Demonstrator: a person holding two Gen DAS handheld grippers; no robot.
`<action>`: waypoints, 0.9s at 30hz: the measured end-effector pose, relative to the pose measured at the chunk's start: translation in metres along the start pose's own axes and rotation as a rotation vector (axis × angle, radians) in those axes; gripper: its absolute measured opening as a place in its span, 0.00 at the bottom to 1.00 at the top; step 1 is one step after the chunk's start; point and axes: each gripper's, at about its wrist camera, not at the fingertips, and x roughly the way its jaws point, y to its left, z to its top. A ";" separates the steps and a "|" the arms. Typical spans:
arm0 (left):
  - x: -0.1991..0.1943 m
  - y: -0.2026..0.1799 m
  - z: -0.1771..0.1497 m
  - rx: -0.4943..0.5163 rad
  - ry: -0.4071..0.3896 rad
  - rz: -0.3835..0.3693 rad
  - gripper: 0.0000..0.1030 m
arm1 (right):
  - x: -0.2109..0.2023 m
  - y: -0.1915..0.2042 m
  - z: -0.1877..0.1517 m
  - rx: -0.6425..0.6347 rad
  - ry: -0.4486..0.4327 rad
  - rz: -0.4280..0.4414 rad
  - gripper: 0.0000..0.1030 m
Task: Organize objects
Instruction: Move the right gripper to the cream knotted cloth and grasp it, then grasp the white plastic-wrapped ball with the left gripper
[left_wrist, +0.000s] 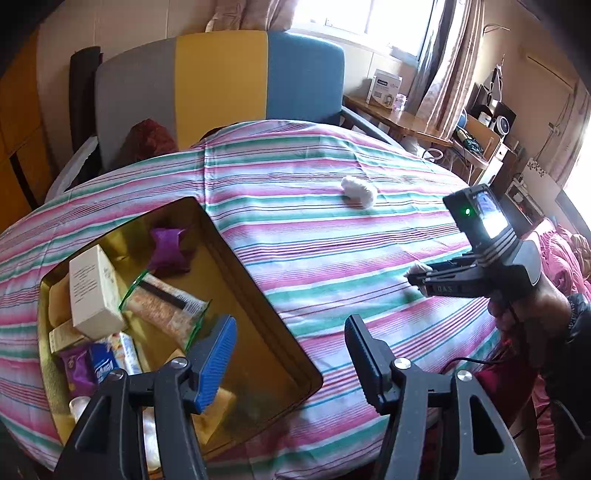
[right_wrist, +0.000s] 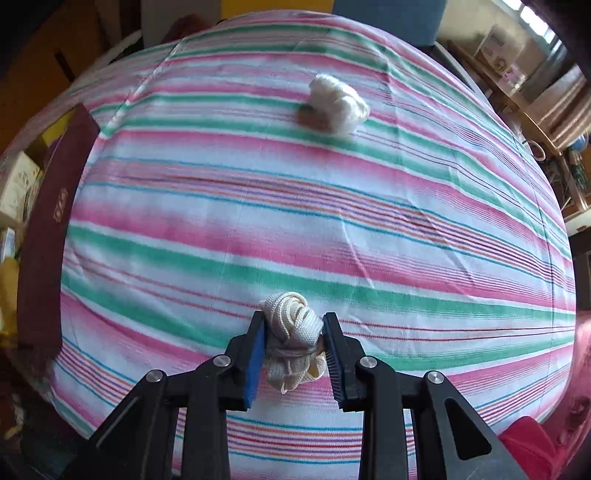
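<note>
**Right gripper clamped on the cord bundle, left gripper wide and empty over the tin**

Your right gripper (right_wrist: 294, 343) is closed down on a cream cord bundle (right_wrist: 292, 334), one blue pad (right_wrist: 255, 363) pressed to each side of it, just above the striped cloth (right_wrist: 332, 229). Your left gripper (left_wrist: 291, 354) stands wide apart with nothing between its fingers; it hangs over the near right corner of the gold tin (left_wrist: 258, 354).

The surface is covered by that pink, green and white striped cloth (it looks round, though the fisheye bends everything). A white fluffy wad (right_wrist: 338, 101) lies on it well beyond the bundle, towards the far edge. Behind the surface is a chair back (left_wrist: 221, 85) in grey, yellow and blue panels, with a bright window (left_wrist: 369, 18) and curtains to the right and a cluttered wooden side table (left_wrist: 406, 118) below them.

The tin sits open at the left of the surface. Inside it lie a white carton (left_wrist: 94, 291), a clear-wrapped snack pack (left_wrist: 166, 306), a purple wrapped item (left_wrist: 168, 249), a blue packet (left_wrist: 105, 363) and a purple packet (left_wrist: 77, 369), crowded mostly at its left end. From the right wrist view, its dark red outer wall (right_wrist: 48, 236) shows at the left edge.
</note>
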 end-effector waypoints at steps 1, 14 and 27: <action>0.003 -0.002 0.004 0.001 0.004 -0.005 0.59 | -0.001 -0.006 0.003 0.030 -0.024 0.011 0.30; 0.098 -0.044 0.089 -0.081 0.139 -0.171 0.59 | 0.008 -0.061 0.016 0.279 -0.072 0.005 0.30; 0.229 -0.077 0.164 -0.237 0.229 -0.240 0.59 | 0.022 -0.072 0.023 0.290 -0.046 0.052 0.30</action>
